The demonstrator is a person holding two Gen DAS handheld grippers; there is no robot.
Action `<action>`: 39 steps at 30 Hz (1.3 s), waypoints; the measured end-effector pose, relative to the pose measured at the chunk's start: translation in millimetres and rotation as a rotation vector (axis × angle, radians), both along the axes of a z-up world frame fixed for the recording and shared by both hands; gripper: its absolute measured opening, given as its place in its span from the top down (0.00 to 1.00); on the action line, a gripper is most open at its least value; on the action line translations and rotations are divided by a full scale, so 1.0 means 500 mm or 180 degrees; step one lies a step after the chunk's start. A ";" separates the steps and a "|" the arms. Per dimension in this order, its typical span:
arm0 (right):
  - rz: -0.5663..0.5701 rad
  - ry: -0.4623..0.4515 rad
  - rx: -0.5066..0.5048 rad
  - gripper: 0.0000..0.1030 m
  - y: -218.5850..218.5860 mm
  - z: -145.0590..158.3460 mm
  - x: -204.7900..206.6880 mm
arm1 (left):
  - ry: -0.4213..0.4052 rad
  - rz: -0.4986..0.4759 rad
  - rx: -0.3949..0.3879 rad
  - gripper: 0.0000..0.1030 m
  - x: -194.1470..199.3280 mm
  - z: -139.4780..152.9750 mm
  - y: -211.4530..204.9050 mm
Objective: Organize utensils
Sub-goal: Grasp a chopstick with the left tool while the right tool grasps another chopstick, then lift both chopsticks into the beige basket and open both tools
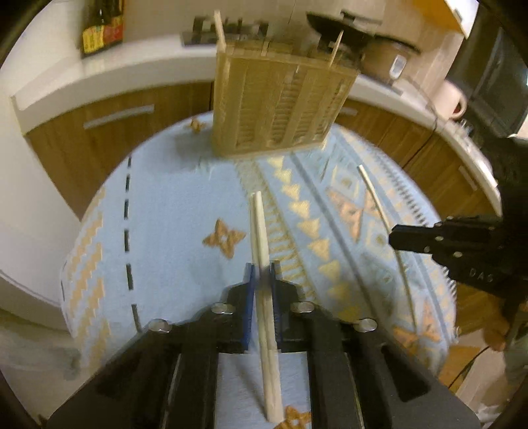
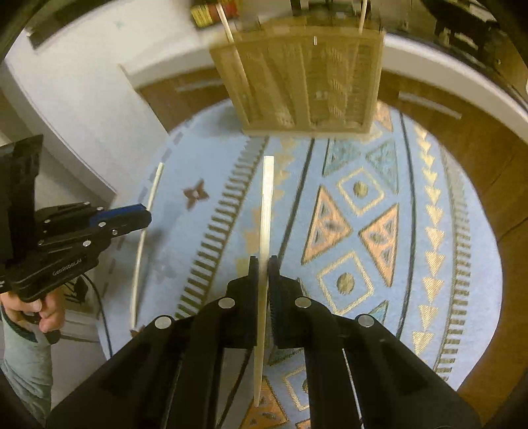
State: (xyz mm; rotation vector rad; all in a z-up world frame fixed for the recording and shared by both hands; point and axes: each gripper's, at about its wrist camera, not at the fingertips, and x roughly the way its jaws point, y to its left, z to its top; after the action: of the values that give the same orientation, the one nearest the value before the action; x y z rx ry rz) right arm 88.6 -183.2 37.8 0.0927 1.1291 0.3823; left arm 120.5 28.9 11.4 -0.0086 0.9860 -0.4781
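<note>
My left gripper is shut on a pale chopstick that points ahead toward the slatted wooden utensil holder at the table's far side. My right gripper is shut on a second pale chopstick, also pointing at the holder. Each gripper shows in the other's view: the right gripper with its chopstick, the left gripper with its chopstick. Two chopsticks stand upright in the holder.
A light blue patterned tablecloth covers the round table. Behind it run a white counter and wooden cabinets, with bottles, a rice cooker and a white mug.
</note>
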 end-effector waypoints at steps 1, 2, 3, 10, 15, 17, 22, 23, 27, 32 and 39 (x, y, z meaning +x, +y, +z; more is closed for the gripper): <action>0.0000 -0.0066 0.0024 0.96 -0.002 0.009 -0.002 | -0.0061 0.0000 -0.0066 1.00 -0.004 0.012 0.000; 0.0003 -0.0157 0.0063 0.96 -0.009 0.024 -0.008 | -0.0124 -0.0005 -0.0116 1.00 -0.008 0.022 0.000; 0.0004 -0.0198 0.0081 0.96 -0.006 0.028 -0.016 | -0.0198 -0.0008 -0.0159 1.00 -0.013 0.035 -0.002; -0.0006 -0.0347 0.0154 0.96 0.006 0.051 -0.017 | -0.0136 -0.0186 -0.0166 0.99 -0.008 0.040 -0.033; -0.0006 -0.0224 0.0185 0.96 -0.003 0.019 -0.018 | 0.0186 -0.0265 0.0200 0.57 0.014 -0.029 -0.053; 0.0002 -0.0170 0.0178 0.96 -0.006 0.006 -0.017 | 0.0350 -0.0343 0.0341 0.57 0.025 -0.057 -0.069; 0.0017 -0.0038 0.0131 0.96 -0.008 -0.022 -0.009 | 0.0603 -0.0473 0.0725 0.67 0.048 -0.098 -0.105; 0.0025 -0.0027 0.0132 0.96 -0.009 -0.026 -0.007 | 0.0679 -0.0500 0.0776 0.75 0.053 -0.106 -0.112; 0.0041 -0.0008 0.0153 0.96 -0.015 -0.033 -0.001 | 0.0755 -0.0588 0.1056 0.82 0.064 -0.121 -0.131; 0.0020 -0.0026 0.0214 0.96 -0.028 -0.033 0.006 | 0.0674 -0.0525 0.1081 0.99 0.068 -0.116 -0.130; 0.0005 -0.0343 0.0401 0.96 -0.057 0.020 -0.005 | 0.0042 -0.0369 0.0271 0.99 0.051 -0.004 -0.081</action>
State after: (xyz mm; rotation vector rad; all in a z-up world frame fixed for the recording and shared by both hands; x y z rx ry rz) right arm 86.0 -211.6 47.7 0.1798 0.9985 0.4547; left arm 146.0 -11.7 9.6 0.1224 1.0226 -0.5423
